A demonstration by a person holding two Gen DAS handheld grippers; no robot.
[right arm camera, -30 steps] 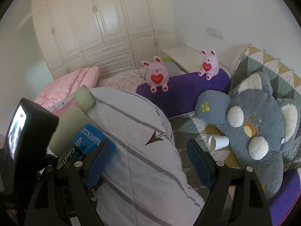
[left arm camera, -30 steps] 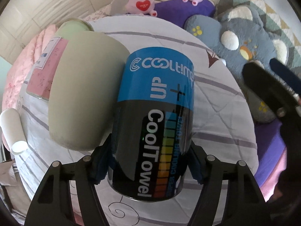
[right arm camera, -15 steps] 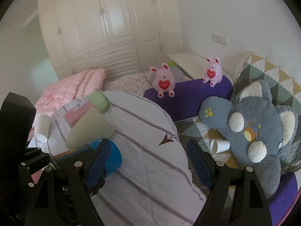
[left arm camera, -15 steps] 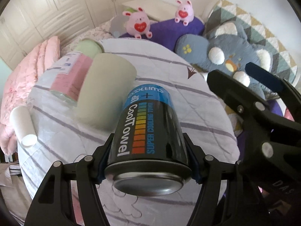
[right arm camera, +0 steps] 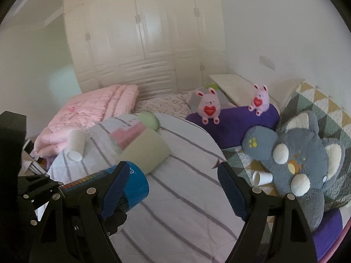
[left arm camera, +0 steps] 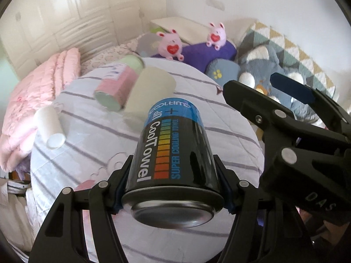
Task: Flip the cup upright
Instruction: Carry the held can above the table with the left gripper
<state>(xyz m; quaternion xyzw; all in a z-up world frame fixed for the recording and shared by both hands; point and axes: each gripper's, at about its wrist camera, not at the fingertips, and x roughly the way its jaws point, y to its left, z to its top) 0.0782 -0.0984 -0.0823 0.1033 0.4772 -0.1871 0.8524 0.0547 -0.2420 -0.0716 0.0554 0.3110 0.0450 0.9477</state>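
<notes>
the left gripper (left arm camera: 173, 194) has its fingers clamped on the black-and-blue cup (left arm camera: 175, 153), held tilted above the striped quilt (left arm camera: 230, 118); the right gripper (right arm camera: 173, 188) is spread wide, holding nothing. three other cups lie on the quilt: one white cup (left arm camera: 49, 127), one beige cup (left arm camera: 151, 89), one pink-and-green cup (left arm camera: 119, 83); two pink bunnies (right arm camera: 209, 107) sit behind.

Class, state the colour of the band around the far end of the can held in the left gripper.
Bright blue band on the black can; clearest in the left wrist view.

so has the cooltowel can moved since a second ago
Yes. In the right wrist view the CoolTowel can has dropped away from the beige cup toward the near edge of the striped quilt, gripped in the left gripper.
</notes>
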